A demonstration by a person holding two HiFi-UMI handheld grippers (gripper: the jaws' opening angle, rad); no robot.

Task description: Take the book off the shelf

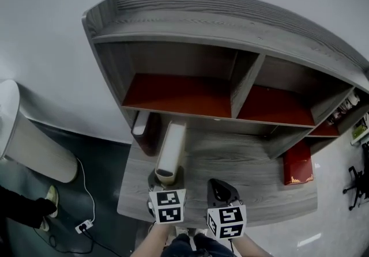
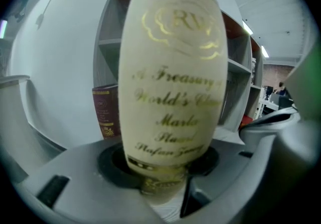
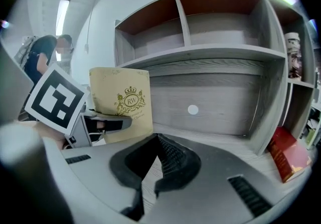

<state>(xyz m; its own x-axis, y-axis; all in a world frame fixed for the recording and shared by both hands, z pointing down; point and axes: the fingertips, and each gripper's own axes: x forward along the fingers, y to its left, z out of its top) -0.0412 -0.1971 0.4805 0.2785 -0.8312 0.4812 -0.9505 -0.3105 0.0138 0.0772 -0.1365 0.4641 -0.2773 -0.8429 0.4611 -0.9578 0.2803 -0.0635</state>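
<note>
One cream book (image 1: 171, 151), two red books (image 1: 298, 165) (image 1: 147, 138), one shelf unit (image 1: 190, 19), two tongs (image 1: 166, 180) (image 1: 222, 191)

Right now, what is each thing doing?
cream book: off the shelf, upright, gripped at its lower end.
left gripper: shut on the cream book.
right gripper: shut, holding nothing.
dark red book: standing on the desk, untouched.
red book: tilted beside the shelf's right side.

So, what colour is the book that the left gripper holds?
The book is cream, with gold print; the left gripper view shows it best.
</note>
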